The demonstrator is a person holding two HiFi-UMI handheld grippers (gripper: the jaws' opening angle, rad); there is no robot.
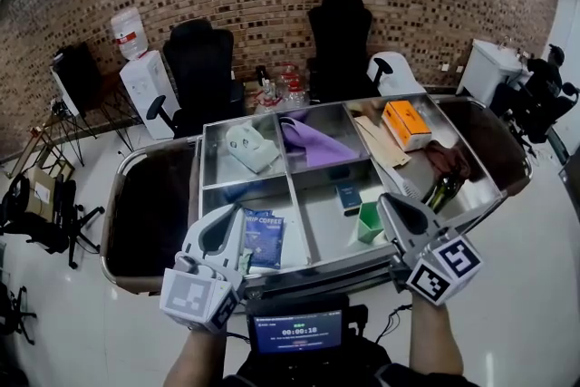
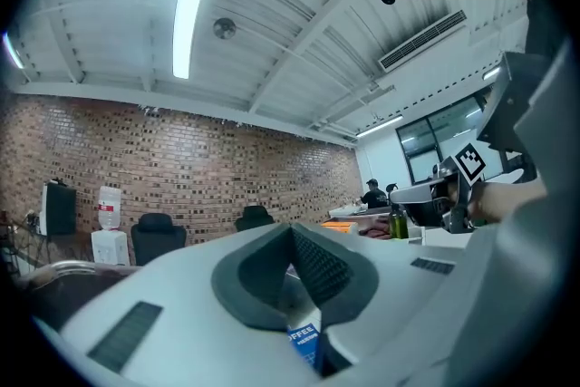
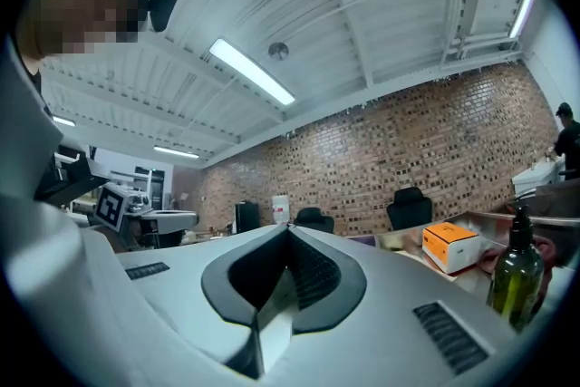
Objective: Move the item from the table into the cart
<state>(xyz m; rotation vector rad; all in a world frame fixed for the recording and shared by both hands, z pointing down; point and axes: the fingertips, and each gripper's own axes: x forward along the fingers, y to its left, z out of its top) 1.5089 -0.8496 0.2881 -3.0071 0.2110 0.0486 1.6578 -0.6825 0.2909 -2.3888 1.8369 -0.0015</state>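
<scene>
The left gripper (image 1: 222,222) is hovering at the near edge of the metal cart (image 1: 313,266), and its own view is showing the left gripper (image 2: 292,231) clenched, tips meeting with nothing between them. Only a sliver of the blue coffee packet (image 2: 304,342) is peeking up under the jaws there. The head view is showing the whole coffee packet (image 1: 265,238) lying in the cart's near-left compartment, just right of that gripper. A green cup (image 1: 369,222) is standing between the two grippers, nearer the right one. The right gripper (image 1: 391,206) is hanging at the same edge. Its own view is showing the right gripper (image 3: 288,231) clenched and empty. Ahead and to its right, an orange box (image 3: 450,246) and a green bottle (image 3: 517,276) are standing out far more clearly than from above.
</scene>
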